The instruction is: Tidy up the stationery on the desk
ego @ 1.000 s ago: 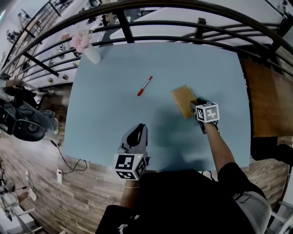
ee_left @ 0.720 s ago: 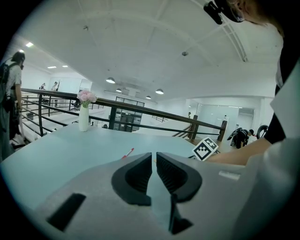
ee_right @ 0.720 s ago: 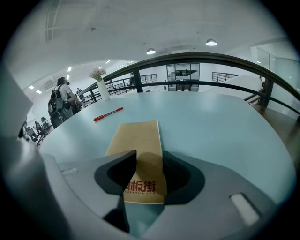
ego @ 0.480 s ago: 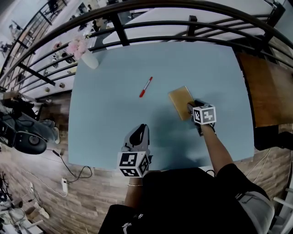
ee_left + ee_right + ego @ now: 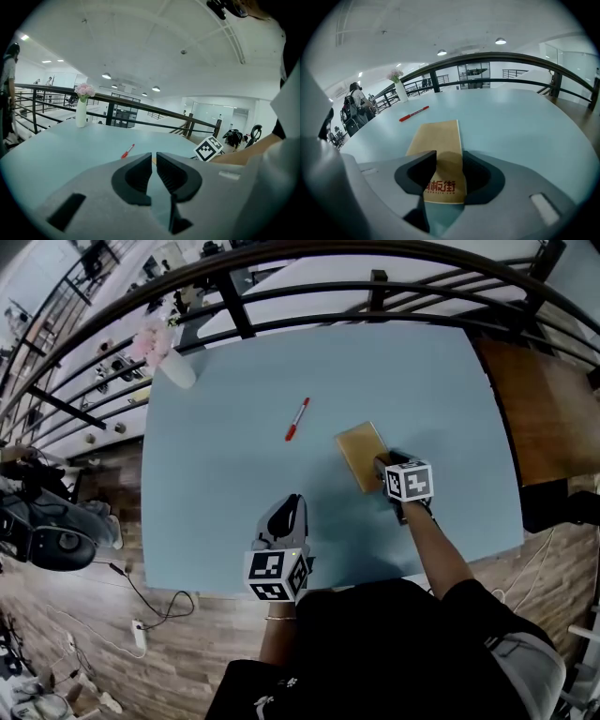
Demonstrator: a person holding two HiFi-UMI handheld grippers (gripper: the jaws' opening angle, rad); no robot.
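Head view first: the light blue table is filling the middle of the picture, and the right gripper is sitting at the near end of the brown notebook, its marker cube facing up. The notebook is lying right of centre, and the red pen is lying apart from it, further out and to the left. The left gripper is hanging over the near part of the table, well clear of both. A white vase with pink flowers is standing at the far left corner, under the dark railing.

Over to the left gripper view: the left gripper is showing its jaws drawn almost together, only a thin slit between them, and nothing is caught in it. Beyond them the pen is lying on the table, the vase is standing far off to the left, and the other gripper's marker cube is peeking in at the right.

Now the right gripper view: the right gripper is pinching the near end of the notebook, one jaw pressing on each side, with red print showing on the cover right between them. The rest of the notebook is stretching away over the table. The pen is lying past it, up and to the left, not touching it.
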